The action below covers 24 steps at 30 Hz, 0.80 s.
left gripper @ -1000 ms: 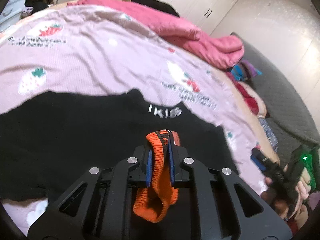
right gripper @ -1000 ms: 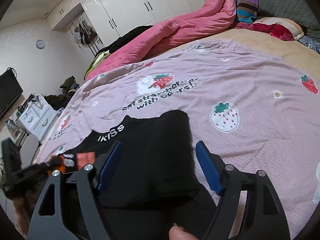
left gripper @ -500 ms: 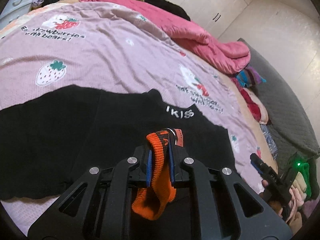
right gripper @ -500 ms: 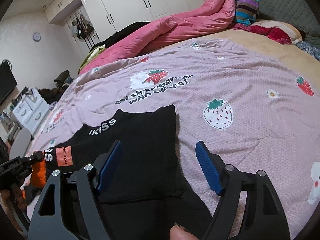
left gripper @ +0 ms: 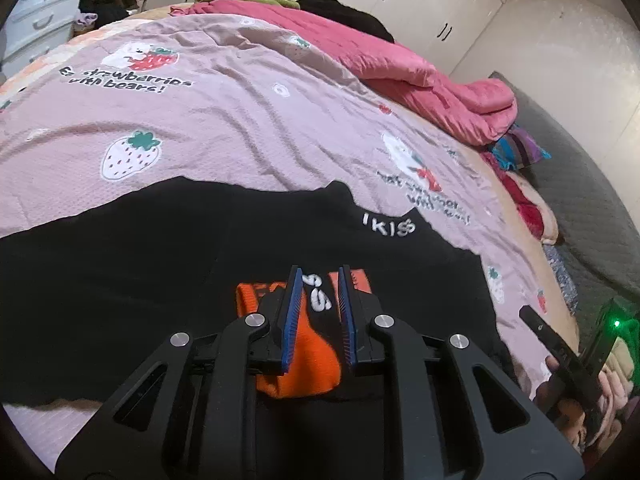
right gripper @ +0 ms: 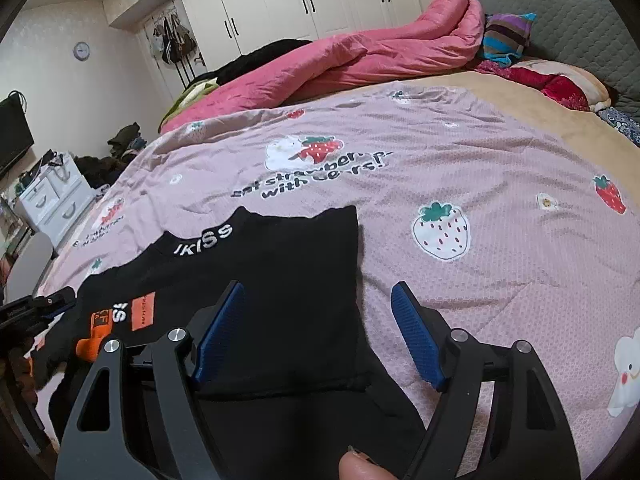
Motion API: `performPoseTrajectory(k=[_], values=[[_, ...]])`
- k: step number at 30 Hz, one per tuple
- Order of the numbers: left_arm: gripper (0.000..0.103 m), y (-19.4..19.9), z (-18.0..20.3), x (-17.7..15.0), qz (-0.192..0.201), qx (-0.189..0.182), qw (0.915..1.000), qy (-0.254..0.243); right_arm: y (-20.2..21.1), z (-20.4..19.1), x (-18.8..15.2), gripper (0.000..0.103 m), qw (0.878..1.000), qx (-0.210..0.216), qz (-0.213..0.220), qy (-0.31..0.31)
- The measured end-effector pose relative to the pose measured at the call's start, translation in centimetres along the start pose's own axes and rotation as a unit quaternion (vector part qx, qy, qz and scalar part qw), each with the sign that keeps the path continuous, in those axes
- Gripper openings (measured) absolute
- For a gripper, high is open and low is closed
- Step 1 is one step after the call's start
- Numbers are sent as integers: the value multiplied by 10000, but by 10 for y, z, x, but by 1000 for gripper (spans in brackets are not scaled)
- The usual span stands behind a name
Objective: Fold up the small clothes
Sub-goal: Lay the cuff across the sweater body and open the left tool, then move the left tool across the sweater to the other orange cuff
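The small black knit top with an orange ribbed cuff [left gripper: 296, 364] lies flat on the lilac strawberry-print bedspread [left gripper: 240, 120]. The left gripper [left gripper: 318, 312] is opening; the cuff sits between its jaws, no longer pinched. The right gripper [right gripper: 316, 336] stands wide, empty, its jaws straddling the garment's folded edge. The fabric looks soft, light and limp; hems or corners should give the surest hold.

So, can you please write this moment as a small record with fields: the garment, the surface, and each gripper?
garment: black top with white lettering at the collar, lying flat, orange cuff folded onto it
surface: pink strawberry-print bedspread
left gripper: fingers opening, orange cuff between them, pads no longer pressing
right gripper: fingers wide open over the top's edge, holding nothing
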<state>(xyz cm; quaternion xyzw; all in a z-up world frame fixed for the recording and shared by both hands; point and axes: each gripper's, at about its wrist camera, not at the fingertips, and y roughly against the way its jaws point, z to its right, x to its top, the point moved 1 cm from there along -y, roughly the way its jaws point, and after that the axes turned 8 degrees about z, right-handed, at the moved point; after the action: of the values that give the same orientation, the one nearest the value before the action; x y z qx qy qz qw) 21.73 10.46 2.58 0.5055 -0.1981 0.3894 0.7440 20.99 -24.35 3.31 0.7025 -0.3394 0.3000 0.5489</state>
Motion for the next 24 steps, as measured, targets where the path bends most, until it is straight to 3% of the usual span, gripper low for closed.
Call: performPoseTrajectory(k=[6,11,13,14,17,20,24], values=[[18,-16,7,-23,-469,210,9981,-349,-14,-9,-11,78,9979,-235,-358,485],[30,-31,12,-46,-806,452,9933,-698,-34,-4,-26,78,9881,-900,-783,966],[32,-33,15,-49,-821,539,9917,-834,-40,7,-31,80,9853,-1123,-916,910],[34,-33,16,-50,-824,565,9911,-879,-42,17,-32,86,9854,-1174,-996,721],[38,-33,19,-52,-832,578,9904,-940,-43,32,-31,88,9878,-1084,-1072,310],[40,-32,19,-52,-830,553,9906,-931,-40,29,-31,88,9880,-1116,-986,404],[54,-25,21,-48,-789,526,9915,-893,-29,17,-25,90,9936,-800,-658,446]])
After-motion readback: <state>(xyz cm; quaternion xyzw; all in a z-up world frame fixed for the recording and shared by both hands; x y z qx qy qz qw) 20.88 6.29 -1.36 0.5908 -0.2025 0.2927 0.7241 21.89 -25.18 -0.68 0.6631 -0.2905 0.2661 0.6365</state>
